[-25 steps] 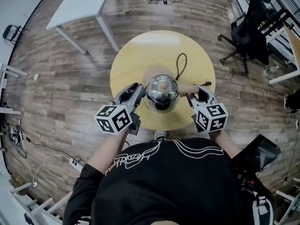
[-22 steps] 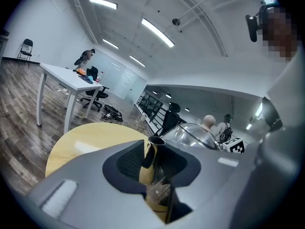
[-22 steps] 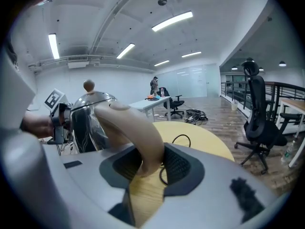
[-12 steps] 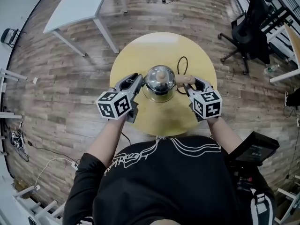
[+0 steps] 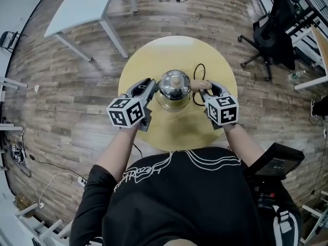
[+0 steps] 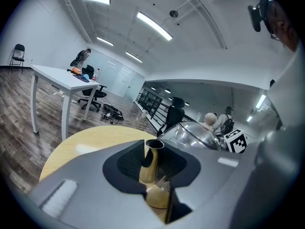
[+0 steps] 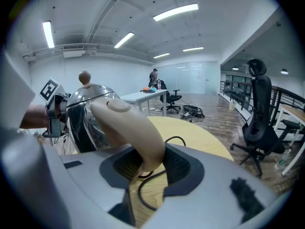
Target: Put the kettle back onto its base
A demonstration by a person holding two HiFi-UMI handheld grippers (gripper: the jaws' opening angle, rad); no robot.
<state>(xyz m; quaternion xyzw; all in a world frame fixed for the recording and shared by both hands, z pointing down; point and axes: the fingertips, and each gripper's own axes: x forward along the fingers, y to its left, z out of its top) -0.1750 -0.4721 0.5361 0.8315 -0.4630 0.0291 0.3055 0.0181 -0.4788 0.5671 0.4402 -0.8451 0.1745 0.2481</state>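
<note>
Head view: dome-shaped kettle (image 5: 175,87), mirror-polished steel, round pale knob on closed lid, contents hidden; held between grippers over middle of round yellow wooden table (image 5: 154,55). Thin black cord (image 7: 175,138) looped on tabletop beside it. Left gripper (image 5: 149,89) clamped on tapered brassy spout (image 6: 148,170). Right gripper (image 5: 204,89) clamped on smooth, curved tan handle (image 7: 128,123).
</note>
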